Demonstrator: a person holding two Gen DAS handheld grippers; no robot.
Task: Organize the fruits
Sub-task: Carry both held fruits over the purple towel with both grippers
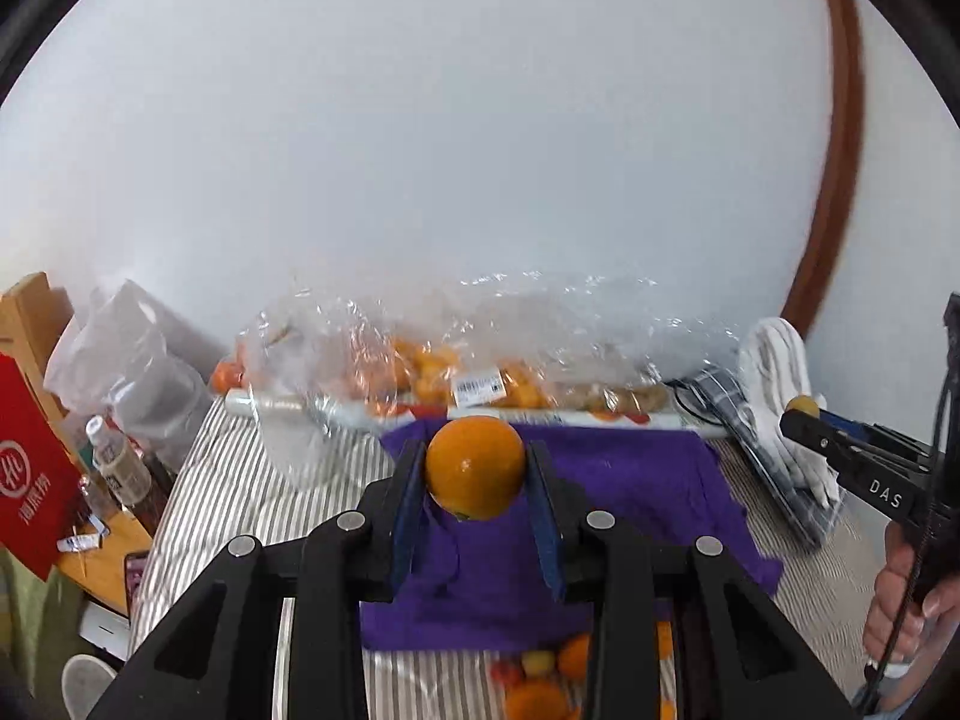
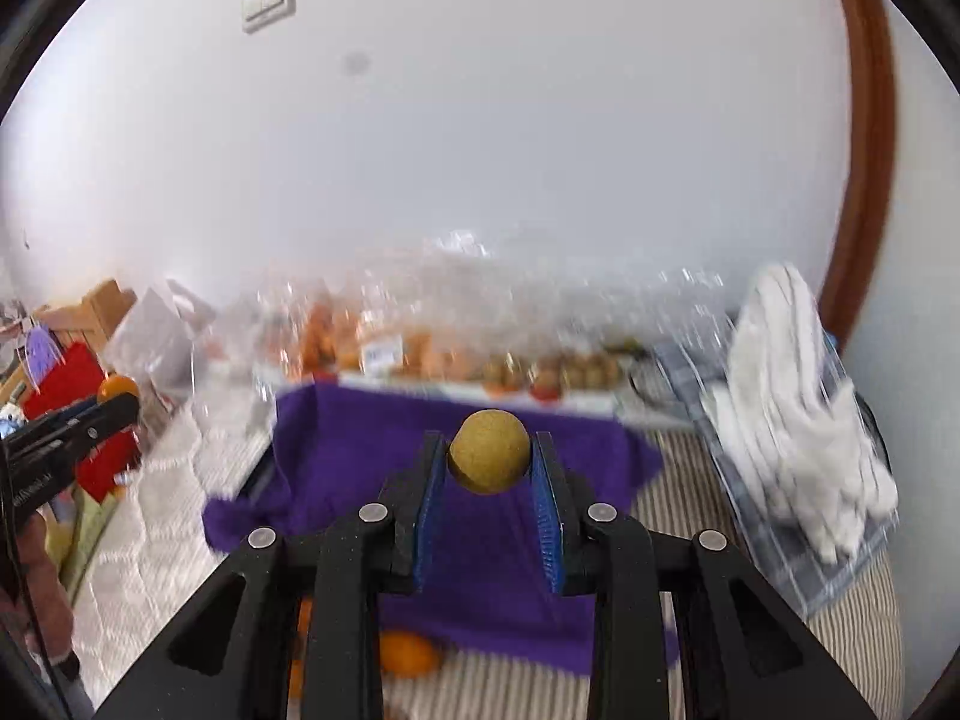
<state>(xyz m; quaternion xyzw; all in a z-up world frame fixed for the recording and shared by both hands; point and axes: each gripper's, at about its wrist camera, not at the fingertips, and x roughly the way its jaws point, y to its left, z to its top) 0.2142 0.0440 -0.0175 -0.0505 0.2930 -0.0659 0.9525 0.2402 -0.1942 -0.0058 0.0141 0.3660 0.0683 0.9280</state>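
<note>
Left wrist view: the left tongs (image 1: pixel 477 468) are closed on an orange (image 1: pixel 476 467), which is pinched between the blue pads at frame centre and held clear of the purple cloth (image 1: pixel 648 480) beneath

Right wrist view: the right tongs (image 2: pixel 489 461) are closed on a small round brownish-yellow fruit (image 2: pixel 489 459), gripped between the blue ribbed pads at frame centre, also above the purple cloth (image 2: pixel 360 456). This view is blurred

Each pair of tongs is seen from the other camera: the right tongs (image 1: pixel 801 414) enter at the right edge of the left view with the yellow fruit (image 1: pixel 802 405) at the tip and a hand (image 1: pixel 900 606) on the grip below; the left tongs (image 2: pixel 123 399) enter at the left edge of the right view with the orange (image 2: pixel 118 387) at the tip

The purple cloth is spread on a striped bed cover (image 1: pixel 240 480). Loose fruits (image 1: pixel 558 666), orange and yellow, are noted at the bottom centre of the left view, at the near edge of the cloth; one orange fruit (image 2: pixel 408 654) is seen at the lower centre of the right view

Behind the cloth, against the white wall, a crumpled clear plastic bag (image 1: pixel 420 360) with orange fruits and a white label is recorded. A roll of film (image 1: pixel 282 402) lies just in front of it. White folded fabric (image 1: pixel 780 396) is at the right, a red bag (image 1: pixel 30 462) at the left edge
</note>
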